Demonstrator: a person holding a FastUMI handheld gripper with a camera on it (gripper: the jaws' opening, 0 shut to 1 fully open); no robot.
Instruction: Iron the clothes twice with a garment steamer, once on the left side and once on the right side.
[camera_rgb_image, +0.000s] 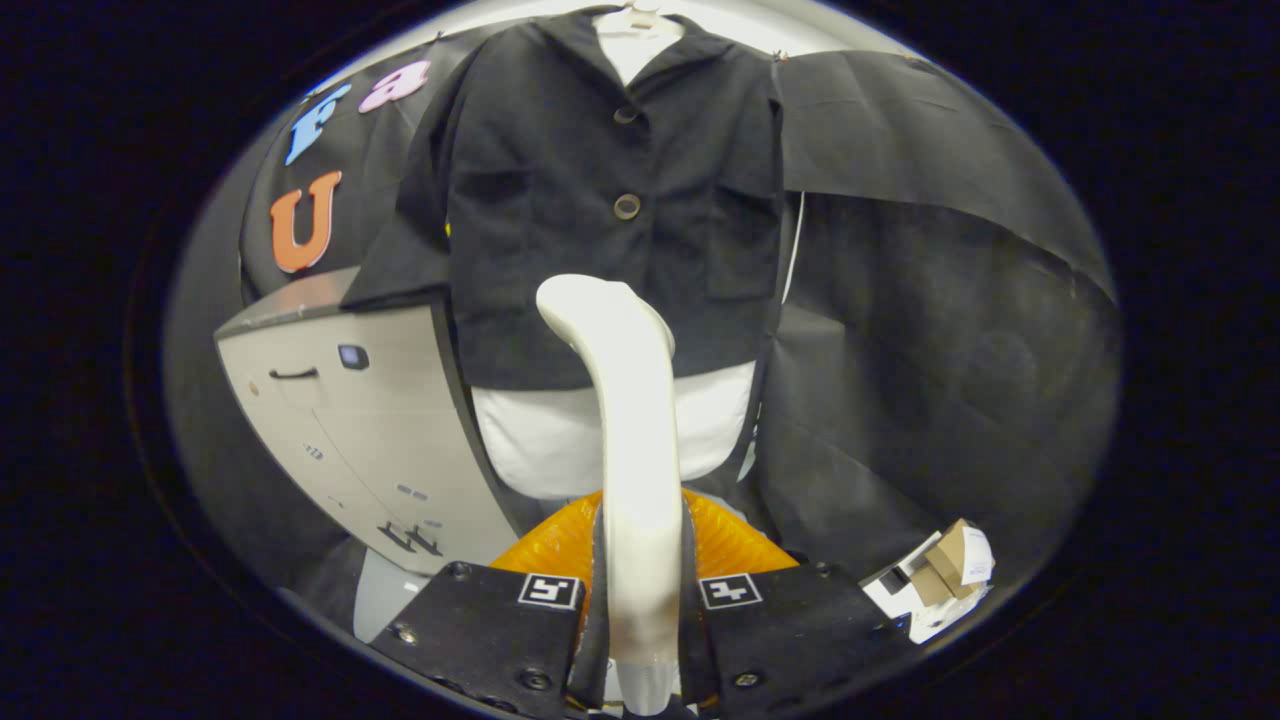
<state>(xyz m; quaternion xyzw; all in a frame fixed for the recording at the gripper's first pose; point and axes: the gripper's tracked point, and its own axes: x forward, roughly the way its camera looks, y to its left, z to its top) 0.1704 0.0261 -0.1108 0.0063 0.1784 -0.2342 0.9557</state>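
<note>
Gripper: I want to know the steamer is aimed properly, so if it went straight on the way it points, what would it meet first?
The gripper, shut on the steamer handle, points at the dark jacket hanging ahead. The steamer head would likely touch the jacket's lower front first, though depth is unclear.

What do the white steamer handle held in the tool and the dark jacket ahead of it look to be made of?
Steamer handle: likely moulded plastic, smooth and glossy, with soft highlights along its curve; the tool is shut on it.
Jacket: seemingly woven cloth, matte and dark, with buttons and pocket seams.
</note>
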